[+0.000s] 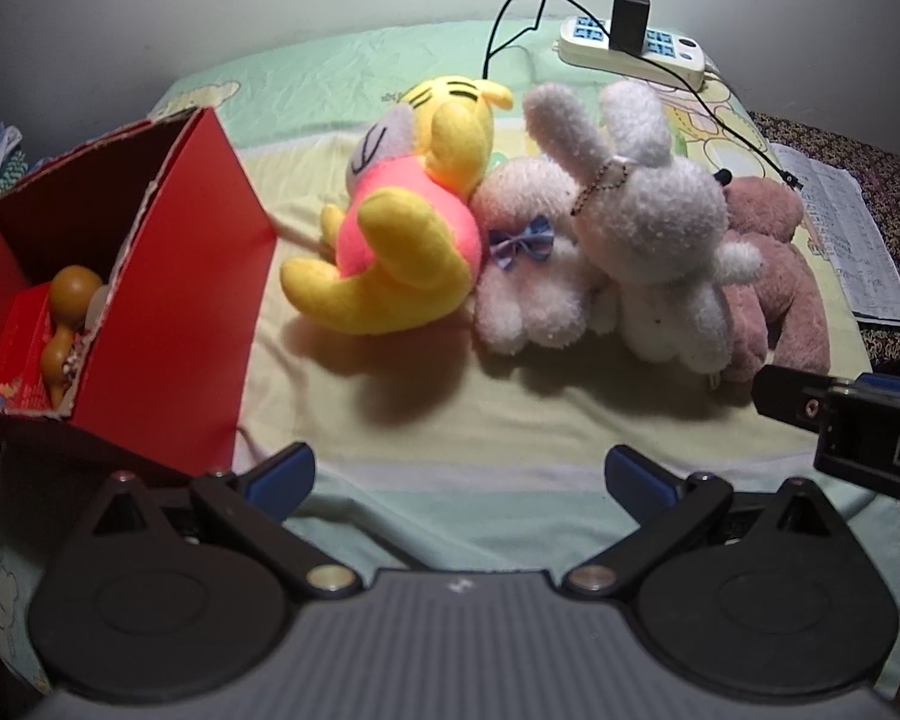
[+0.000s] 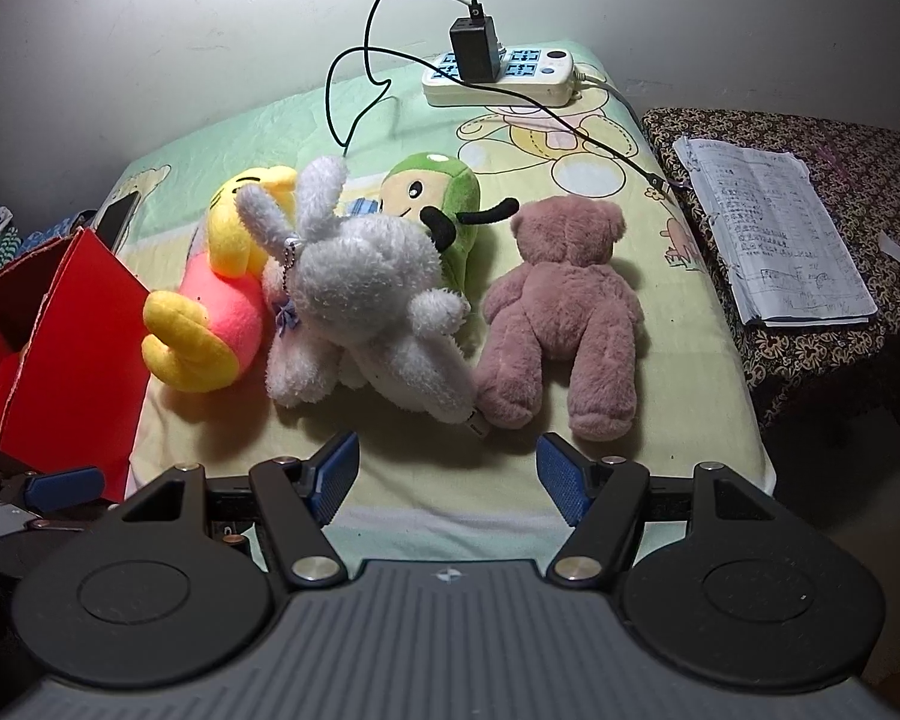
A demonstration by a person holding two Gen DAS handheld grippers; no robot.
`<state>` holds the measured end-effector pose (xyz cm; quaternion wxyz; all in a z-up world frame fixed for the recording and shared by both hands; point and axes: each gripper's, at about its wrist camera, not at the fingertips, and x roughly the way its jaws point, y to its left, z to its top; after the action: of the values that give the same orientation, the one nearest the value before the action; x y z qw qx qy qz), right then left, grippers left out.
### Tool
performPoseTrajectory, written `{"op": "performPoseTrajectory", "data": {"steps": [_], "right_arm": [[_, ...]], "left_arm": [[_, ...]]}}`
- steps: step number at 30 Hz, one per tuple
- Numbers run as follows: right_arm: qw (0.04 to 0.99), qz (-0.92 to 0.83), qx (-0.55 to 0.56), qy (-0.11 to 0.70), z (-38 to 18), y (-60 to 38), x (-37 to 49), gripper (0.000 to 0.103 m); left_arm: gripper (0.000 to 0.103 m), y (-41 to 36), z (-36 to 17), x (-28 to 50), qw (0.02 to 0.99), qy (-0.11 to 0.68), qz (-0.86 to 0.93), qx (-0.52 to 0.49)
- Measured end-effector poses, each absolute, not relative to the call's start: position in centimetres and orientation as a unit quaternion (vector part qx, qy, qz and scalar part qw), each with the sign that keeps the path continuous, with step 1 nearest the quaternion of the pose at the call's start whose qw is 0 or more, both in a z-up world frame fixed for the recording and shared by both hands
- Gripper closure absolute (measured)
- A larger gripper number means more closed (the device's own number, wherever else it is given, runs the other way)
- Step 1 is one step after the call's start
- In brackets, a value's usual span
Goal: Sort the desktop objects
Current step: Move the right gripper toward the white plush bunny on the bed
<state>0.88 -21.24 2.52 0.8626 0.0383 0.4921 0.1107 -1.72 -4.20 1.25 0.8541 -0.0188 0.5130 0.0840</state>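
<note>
A row of 4 plush toys is lying across the middle of the desk: a yellow plush [image 2: 222, 294] nearest the left edge, a white rabbit [image 2: 360, 300] touching it, a green plush [image 2: 444, 198] sitting behind the rabbit, and a brown bear [image 2: 561, 306] face down toward the right edge. A red box [image 1: 168, 312] is standing at the left edge, holding a small brown figure [image 1: 69, 318]. The left gripper [image 1: 459, 477] and right gripper [image 2: 447, 471] are hovering at the near edge, fingers spread wide, holding nothing. A power strip [image 2: 498, 75] is resting at the far edge.
</note>
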Motion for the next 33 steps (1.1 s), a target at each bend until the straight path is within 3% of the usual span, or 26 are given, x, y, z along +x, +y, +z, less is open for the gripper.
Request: {"op": "performPoseTrajectory", "data": {"steps": [27, 33], "right_arm": [[0.852, 0.100, 0.039, 0.512, 1.4, -20.0, 1.6, 0.035], [0.870, 0.109, 0.068, 0.476, 2.8, -21.3, 2.3, 0.036]], "left_arm": [[0.001, -3.4, -0.2, -0.8, 0.846, 0.528, 0.077, -0.014], [0.001, -4.0, 1.5, -1.0, 0.873, 0.485, 0.052, -0.002]]}}
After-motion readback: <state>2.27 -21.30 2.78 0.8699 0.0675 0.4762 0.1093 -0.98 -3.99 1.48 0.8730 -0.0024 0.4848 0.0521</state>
